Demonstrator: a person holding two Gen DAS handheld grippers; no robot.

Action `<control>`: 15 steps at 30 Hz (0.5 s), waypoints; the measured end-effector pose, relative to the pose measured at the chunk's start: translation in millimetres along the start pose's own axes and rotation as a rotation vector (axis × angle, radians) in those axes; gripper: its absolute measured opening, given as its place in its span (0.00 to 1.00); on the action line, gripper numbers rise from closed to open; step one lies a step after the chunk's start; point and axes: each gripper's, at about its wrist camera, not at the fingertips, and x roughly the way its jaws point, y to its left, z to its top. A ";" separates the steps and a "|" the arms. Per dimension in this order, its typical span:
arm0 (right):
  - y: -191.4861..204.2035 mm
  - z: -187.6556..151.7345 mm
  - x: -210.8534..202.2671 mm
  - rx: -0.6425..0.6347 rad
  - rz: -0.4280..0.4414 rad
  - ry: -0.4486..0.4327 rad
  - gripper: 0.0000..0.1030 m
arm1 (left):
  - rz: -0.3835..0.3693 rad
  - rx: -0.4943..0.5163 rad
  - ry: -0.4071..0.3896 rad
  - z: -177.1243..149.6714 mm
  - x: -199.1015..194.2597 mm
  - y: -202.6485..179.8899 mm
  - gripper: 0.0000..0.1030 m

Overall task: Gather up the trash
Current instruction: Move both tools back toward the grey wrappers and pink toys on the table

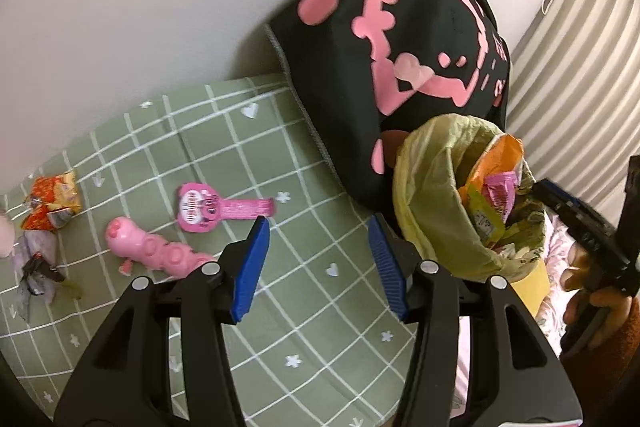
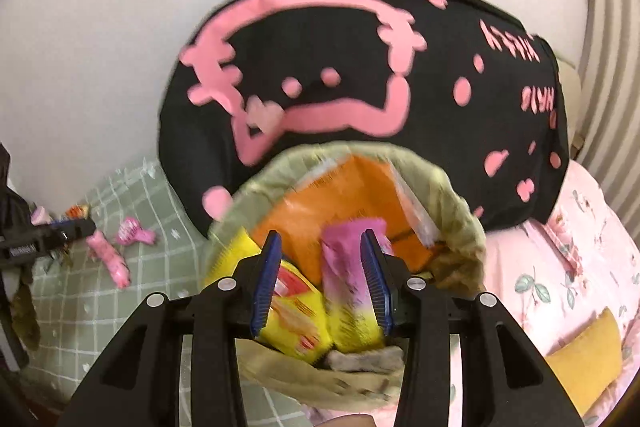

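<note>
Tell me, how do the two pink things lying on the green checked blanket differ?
The pink lollipop-shaped packet is flat, with a round printed head and a thin strip tail. The pink pig-faced toy is plump, lumpy and unprinted, and lies nearer the left gripper. Both are pink and lie on the blanket, outside the trash bin.

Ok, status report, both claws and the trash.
Left claw open, empty. Right claw open over bin bag. Pink wrapper, orange wrappers on bedspread. Nothing blocking.

Open green blanket (image 1: 312,291) ahead; black cushion (image 1: 400,47) blocks behind.
</note>
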 end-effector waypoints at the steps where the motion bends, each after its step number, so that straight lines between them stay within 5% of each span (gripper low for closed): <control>1: 5.2 2.9 -0.8 -0.004 0.007 -0.011 0.38 | 0.013 -0.005 -0.012 -1.1 -4.0 5.8 0.48; 7: 45.5 20.9 11.2 -0.055 0.088 -0.050 0.38 | 0.104 -0.098 -0.071 -10.5 -27.5 57.3 0.48; 15: 111.4 21.0 50.4 -0.121 0.206 -0.007 0.38 | 0.317 -0.319 -0.153 -35.7 -72.4 159.1 0.48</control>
